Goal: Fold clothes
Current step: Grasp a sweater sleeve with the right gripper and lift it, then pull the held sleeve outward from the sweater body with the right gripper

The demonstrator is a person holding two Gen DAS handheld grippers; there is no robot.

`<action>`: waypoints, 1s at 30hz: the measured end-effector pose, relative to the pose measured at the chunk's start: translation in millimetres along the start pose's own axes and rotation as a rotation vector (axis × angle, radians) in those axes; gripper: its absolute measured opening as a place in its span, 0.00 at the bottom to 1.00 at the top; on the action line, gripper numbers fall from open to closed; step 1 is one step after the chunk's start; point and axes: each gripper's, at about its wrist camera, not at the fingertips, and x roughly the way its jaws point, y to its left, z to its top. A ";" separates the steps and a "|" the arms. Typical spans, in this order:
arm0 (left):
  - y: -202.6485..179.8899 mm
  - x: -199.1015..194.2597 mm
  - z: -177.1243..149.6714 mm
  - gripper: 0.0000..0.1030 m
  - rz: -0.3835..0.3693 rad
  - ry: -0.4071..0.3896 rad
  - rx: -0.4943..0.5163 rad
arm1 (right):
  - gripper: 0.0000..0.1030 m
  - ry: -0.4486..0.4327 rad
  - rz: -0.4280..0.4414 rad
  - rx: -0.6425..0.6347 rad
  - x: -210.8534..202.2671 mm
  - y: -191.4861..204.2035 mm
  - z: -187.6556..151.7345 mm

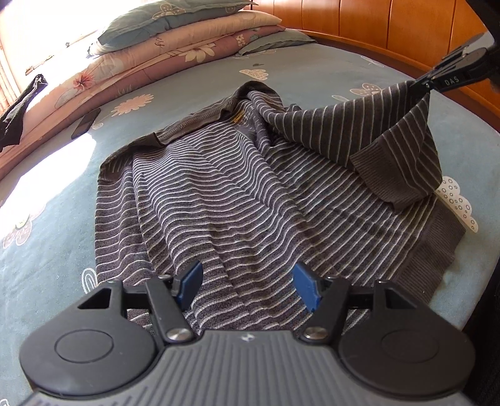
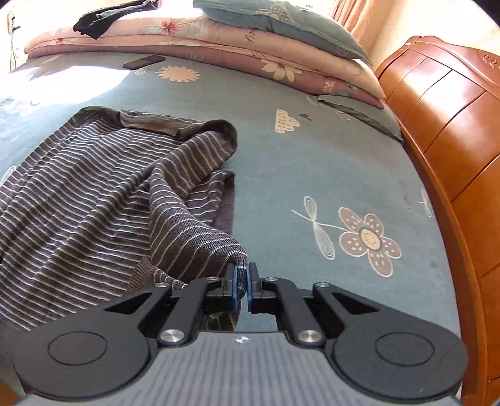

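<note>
Striped sweater (image 1: 218, 193), one, grey with thin white lines, lies spread on the blue flowered bedsheet (image 2: 312, 175), a small yellow label at its collar too small to read. My right gripper (image 2: 241, 282) pinches one sleeve (image 2: 193, 237) between its blue pads and holds it up off the bed; "DAS" shows on its finger in the left view. My left gripper (image 1: 248, 285) hangs spread above the hem, pinching nothing. One phone (image 2: 143, 61) lies beside the stacked quilts (image 2: 250, 53), topped by one pillow (image 2: 281, 22).
</note>
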 end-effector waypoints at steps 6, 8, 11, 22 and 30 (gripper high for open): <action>-3.4 -0.9 6.6 0.68 -0.011 -0.027 0.016 | 0.07 -0.036 -0.254 -0.024 22.6 -52.6 18.4; -4.4 -2.2 8.5 0.68 -0.009 -0.049 0.014 | 0.07 -0.046 -0.334 -0.018 31.2 -71.4 25.5; -5.8 0.4 13.4 0.68 -0.021 -0.057 0.015 | 0.07 -0.042 -0.420 -0.002 47.8 -99.7 39.6; -8.0 19.0 23.3 0.68 -0.024 -0.048 0.068 | 0.00 -0.069 -0.748 0.035 105.2 -179.1 105.3; -13.7 37.4 28.8 0.68 -0.022 -0.045 0.118 | 0.03 0.026 -0.466 0.161 152.4 -184.0 89.4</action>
